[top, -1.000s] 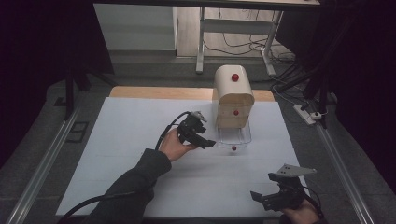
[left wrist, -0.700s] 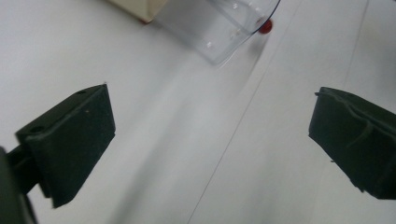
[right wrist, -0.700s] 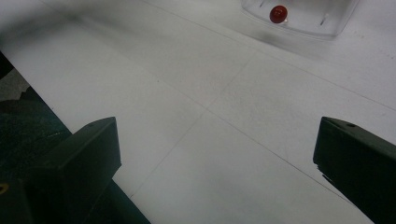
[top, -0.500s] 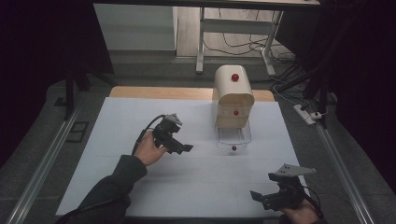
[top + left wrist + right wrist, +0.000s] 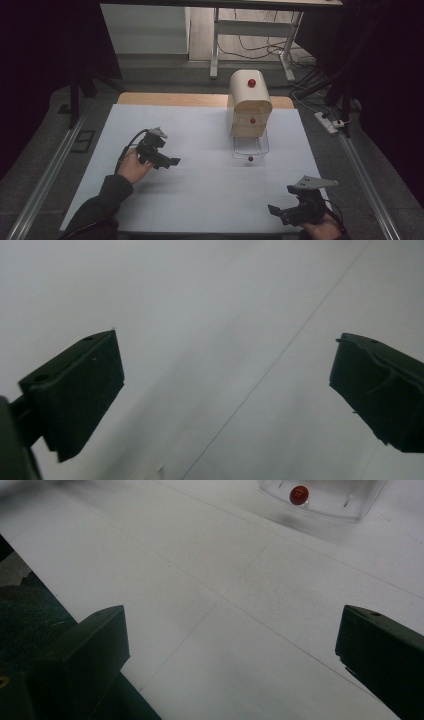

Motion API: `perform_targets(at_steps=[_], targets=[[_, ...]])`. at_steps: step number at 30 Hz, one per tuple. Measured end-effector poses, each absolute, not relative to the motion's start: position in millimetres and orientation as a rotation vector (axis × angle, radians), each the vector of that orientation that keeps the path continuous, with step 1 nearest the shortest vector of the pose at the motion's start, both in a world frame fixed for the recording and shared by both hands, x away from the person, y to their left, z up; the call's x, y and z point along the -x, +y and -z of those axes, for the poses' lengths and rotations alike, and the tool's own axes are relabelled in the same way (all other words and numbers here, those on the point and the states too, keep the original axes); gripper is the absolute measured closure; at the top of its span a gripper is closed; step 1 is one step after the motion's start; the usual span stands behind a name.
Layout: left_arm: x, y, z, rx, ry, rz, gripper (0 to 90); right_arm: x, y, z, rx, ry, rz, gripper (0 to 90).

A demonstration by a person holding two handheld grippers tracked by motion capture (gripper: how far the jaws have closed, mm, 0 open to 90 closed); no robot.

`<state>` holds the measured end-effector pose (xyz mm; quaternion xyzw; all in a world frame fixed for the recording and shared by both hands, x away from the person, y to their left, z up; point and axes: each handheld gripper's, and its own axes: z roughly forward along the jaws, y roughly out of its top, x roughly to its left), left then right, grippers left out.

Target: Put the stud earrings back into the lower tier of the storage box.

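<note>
My left gripper [image 5: 167, 161] hangs wide open over the bare table [image 5: 200, 190], gripping nothing. My right gripper [image 5: 280, 212] gapes empty too. The pulled-out drawer [image 5: 250, 147] sits well apart.

High view looks down over white table [image 5: 200, 190]; both gripper cams sit close above it.

Bare white table [image 5: 210, 190] ahead; pulled-out clear drawer [image 5: 250, 148] juts forward.
</note>
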<state>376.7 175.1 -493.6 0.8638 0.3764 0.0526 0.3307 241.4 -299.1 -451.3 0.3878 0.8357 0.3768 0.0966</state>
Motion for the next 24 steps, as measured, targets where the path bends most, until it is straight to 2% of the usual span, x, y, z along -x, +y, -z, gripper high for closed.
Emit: perform_targets(at_steps=[9, 14, 17, 20, 22, 24], targets=[[-368.6, 207.9, 504.1, -2.24, 1.102, -0.163, 0.0, -241.2, -299.0, 451.2, -1.137, 2.477, -1.119, 0.3], [-370.2, 217.4, 515.2, -2.31, 1.172, -0.183, 0.1, -241.1, -298.3, 451.1, -1.132, 2.479, -1.115, 0.3], [-371.3, 222.6, 519.1, -2.315, 1.22, -0.192, 3.5, -241.1, -298.4, 451.0, -1.132, 2.478, -1.117, 0.3], [-372.1, 226.2, 520.5, -2.315, 1.242, -0.197, 11.9, -240.9, -298.3, 451.0, -1.131, 2.478, -1.117, 0.3], [-372.0, 228.0, 520.7, -2.317, 1.245, -0.188, 27.4, -241.0, -298.4, 451.0, -1.127, 2.479, -1.115, 0.3], [-371.8, 228.5, 520.8, -2.323, 1.26, -0.197, 36.7, -241.0, -298.3, 451.0, -1.126, 2.479, -1.115, 0.3]])
